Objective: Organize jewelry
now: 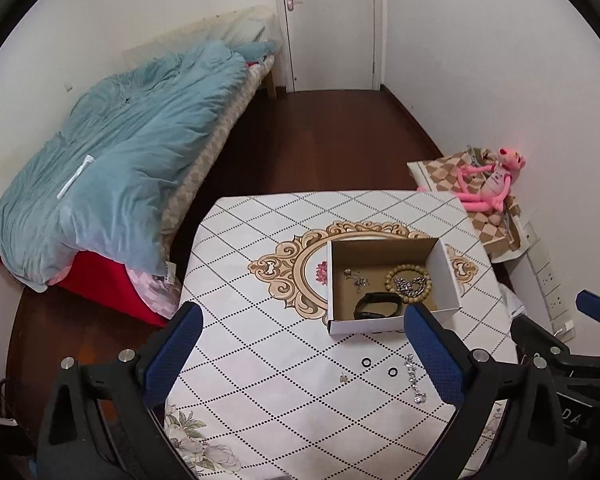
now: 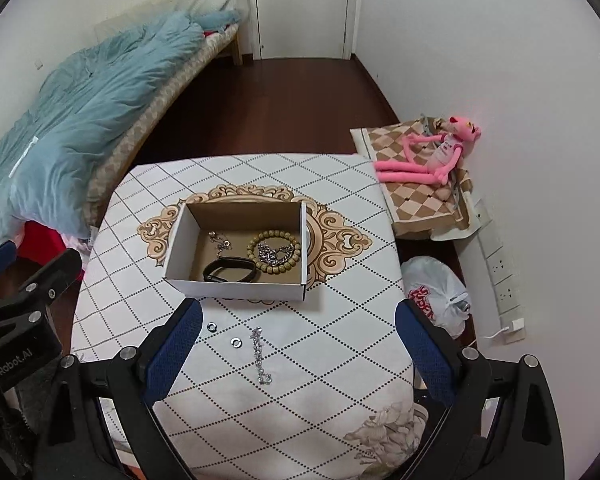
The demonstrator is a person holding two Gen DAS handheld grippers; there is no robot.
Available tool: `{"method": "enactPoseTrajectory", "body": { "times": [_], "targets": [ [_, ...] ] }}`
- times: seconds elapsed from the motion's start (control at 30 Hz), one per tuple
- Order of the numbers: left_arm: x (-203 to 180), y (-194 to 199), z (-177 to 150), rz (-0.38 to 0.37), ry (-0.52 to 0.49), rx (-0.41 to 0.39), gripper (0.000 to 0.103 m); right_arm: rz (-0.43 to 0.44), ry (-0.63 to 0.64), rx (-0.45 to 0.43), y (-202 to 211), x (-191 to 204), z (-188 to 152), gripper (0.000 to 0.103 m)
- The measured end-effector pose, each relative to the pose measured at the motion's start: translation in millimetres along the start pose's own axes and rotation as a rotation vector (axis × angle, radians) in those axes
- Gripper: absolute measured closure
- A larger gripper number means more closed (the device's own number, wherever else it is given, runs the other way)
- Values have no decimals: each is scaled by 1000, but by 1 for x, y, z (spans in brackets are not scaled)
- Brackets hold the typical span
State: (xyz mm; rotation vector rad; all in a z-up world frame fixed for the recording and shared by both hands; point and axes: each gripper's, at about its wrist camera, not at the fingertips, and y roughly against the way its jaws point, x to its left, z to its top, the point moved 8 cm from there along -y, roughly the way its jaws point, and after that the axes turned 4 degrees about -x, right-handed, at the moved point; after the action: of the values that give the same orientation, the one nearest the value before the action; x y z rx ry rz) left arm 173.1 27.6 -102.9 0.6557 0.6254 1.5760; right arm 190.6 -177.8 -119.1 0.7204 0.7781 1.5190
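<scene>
Both tongs hover above the near edge of the counter [image 2: 340,208], each spread wide and holding nothing: the left tongs [image 1: 304,350] and the right tongs [image 2: 298,344]. An open box [image 2: 236,286] sits at the counter's middle, at 12 o'clock from the right tongs. Inside it lie a bead bracelet [image 2: 274,254] toward 3 o'clock with a silver chain [image 2: 272,254] piled in its ring, a black band [image 2: 230,271] at 6 o'clock by the front wall, and a small necklace [image 2: 219,240] toward 10 o'clock. On the cloth outside, at 6 o'clock from the box, lie two rings [image 2: 211,326] [image 2: 235,343] and a loose chain [image 2: 260,356], all between the right tongs' fingers
</scene>
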Motion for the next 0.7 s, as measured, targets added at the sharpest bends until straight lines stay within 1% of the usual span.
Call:
{"method": "enactPoseTrajectory", "body": {
  "times": [0.17,0.23,0.3,0.37,0.43,0.5,0.53,0.6,0.63,0.67,0.7],
  "targets": [
    [4,16,1,-8,19,-19,0,13,-4,-26,20,4,-1,5],
    [6,13,-3,-4,30,-10,0,26,-16,-21,20,4,-4,5],
    [8,5,-14,14,36,9,0,36,-31,0,14,3,-13,5],
    [10,-6,-28,29,35,39,0,45,-46,46,-3,2,-29,5],
    [13,-24,-47,65,26,80,0,66,-67,103,-26,1,-51,5],
    [16,-44,-69,86,22,132,0,86,-79,152,-48,1,-71,5],
    [17,-54,-79,96,18,161,0,102,-95,192,-64,1,-86,5],
    [18,-71,-101,116,7,214,0,108,-108,230,-85,3,-106,5],
    [19,-77,-109,121,5,234,0,108,-110,249,-96,3,-117,6],
    [20,-85,-120,129,1,258,0,114,-111,261,-108,5,-128,12],
    [21,-90,-127,135,-4,274,0,112,-108,267,-115,7,-133,15]
  ]
}}
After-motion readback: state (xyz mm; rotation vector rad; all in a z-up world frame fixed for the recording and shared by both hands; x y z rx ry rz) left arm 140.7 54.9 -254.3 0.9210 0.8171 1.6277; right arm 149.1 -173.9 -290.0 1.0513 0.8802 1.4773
